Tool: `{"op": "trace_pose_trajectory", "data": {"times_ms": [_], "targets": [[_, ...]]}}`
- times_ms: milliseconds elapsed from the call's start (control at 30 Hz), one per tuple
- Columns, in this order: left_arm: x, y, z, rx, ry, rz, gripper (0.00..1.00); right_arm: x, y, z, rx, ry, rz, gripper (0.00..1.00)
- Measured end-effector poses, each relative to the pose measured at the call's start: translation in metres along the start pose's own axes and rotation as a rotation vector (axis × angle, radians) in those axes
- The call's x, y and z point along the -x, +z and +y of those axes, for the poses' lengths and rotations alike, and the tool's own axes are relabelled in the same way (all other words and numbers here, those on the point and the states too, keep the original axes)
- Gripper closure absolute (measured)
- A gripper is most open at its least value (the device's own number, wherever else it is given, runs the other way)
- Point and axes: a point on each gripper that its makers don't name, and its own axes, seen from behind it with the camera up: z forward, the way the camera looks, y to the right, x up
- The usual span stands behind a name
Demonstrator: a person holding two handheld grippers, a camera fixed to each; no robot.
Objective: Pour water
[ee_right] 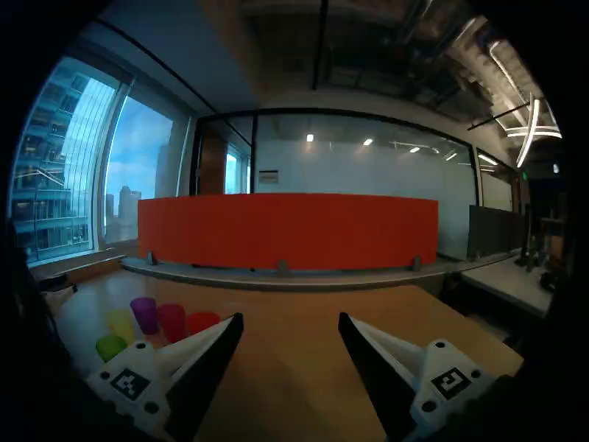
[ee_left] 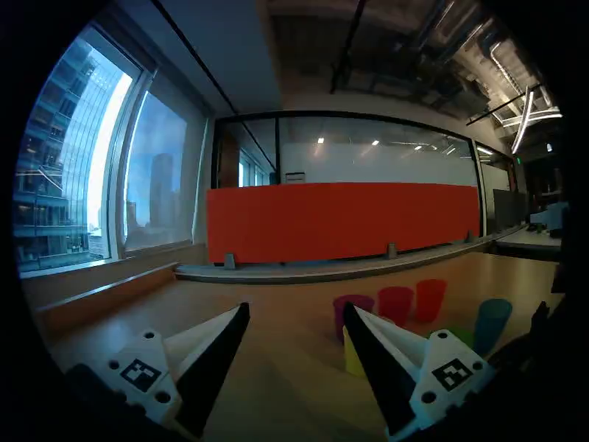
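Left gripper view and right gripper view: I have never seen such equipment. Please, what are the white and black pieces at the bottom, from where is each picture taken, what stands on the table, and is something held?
There is no robot here. A person holds a hand tool with two-finger tongs in each hand. A small wide-angle camera rides on each tool and looks forward along its fingers. The left gripper view comes from the left tongs, and the right gripper view from the right tongs. The white and black wedges are those fingers. Both tongs are open and hold nothing. On the wooden table stands a group of coloured cups: purple, red, orange, blue, yellow and green. They are ahead and to the right of the left tongs. Behind the table are an orange screen and large windows.
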Motion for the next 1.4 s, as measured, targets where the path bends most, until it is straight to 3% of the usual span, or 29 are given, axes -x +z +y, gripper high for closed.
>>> {"op": "trace_pose_trajectory", "data": {"times_ms": [367,1400], "targets": [[0.013,0.000,-0.010,-0.013,-0.031,-0.016,0.06,-0.002,0.001,-0.003,-0.005,0.000,-0.001,0.00],[0.024,0.004,-0.008,-0.001,-0.031,-0.039,0.06,-0.001,0.000,-0.003,-0.006,-0.004,0.002,0.00]]}}
